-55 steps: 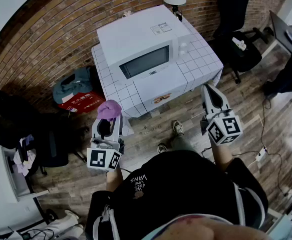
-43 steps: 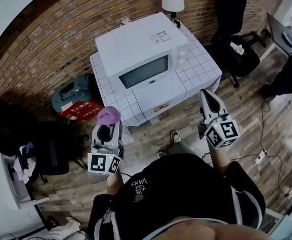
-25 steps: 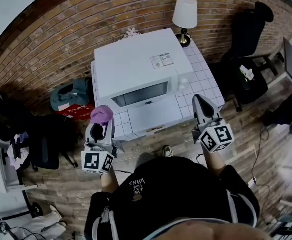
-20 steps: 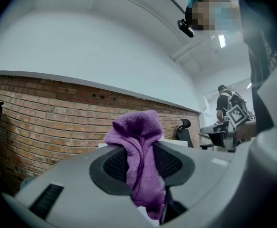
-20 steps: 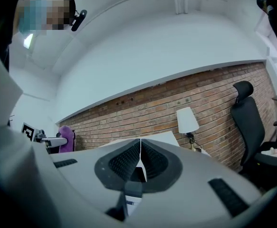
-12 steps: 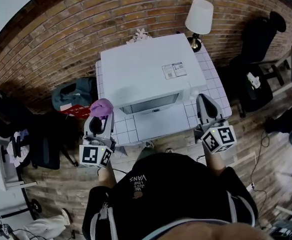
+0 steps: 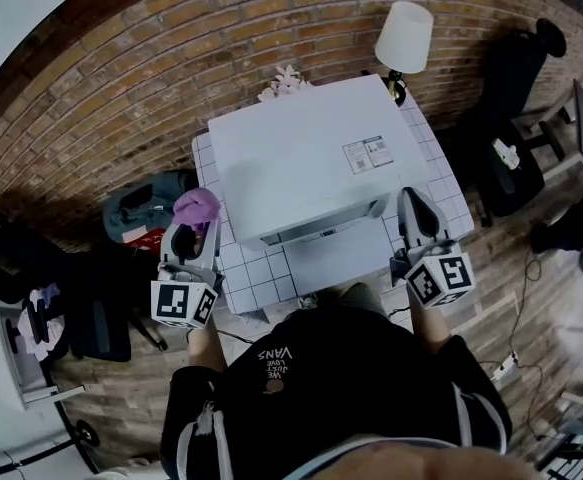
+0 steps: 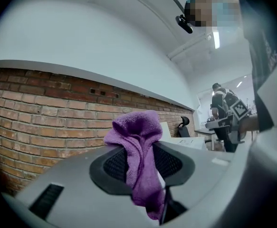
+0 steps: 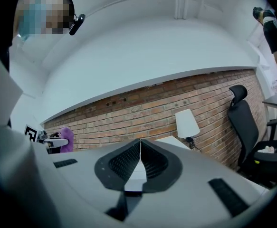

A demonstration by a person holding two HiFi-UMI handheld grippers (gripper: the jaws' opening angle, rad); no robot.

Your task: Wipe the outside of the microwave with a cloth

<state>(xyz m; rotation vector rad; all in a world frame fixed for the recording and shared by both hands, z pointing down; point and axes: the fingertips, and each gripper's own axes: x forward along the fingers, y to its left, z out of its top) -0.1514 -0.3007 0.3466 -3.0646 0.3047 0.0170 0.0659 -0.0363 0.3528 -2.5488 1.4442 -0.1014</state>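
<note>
The left gripper (image 7: 195,236) pinches the purple cloth (image 8: 137,144) between its jaws (the cloth bulges above the tips and hangs down between them). The right gripper (image 9: 140,145) has its jaws pressed together, with nothing in them. The white microwave (image 7: 301,158) stands on the tiled desk (image 7: 253,276). The cloth is just beside the microwave's left side, and the right gripper is near its right front corner.

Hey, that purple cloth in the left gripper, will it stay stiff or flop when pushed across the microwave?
Probably floppy: the purple cloth droops in soft folds where the left gripper pinches it. It looks light and fluffy, so it may bunch rather than slide flat on the smooth top of the microwave.
</note>
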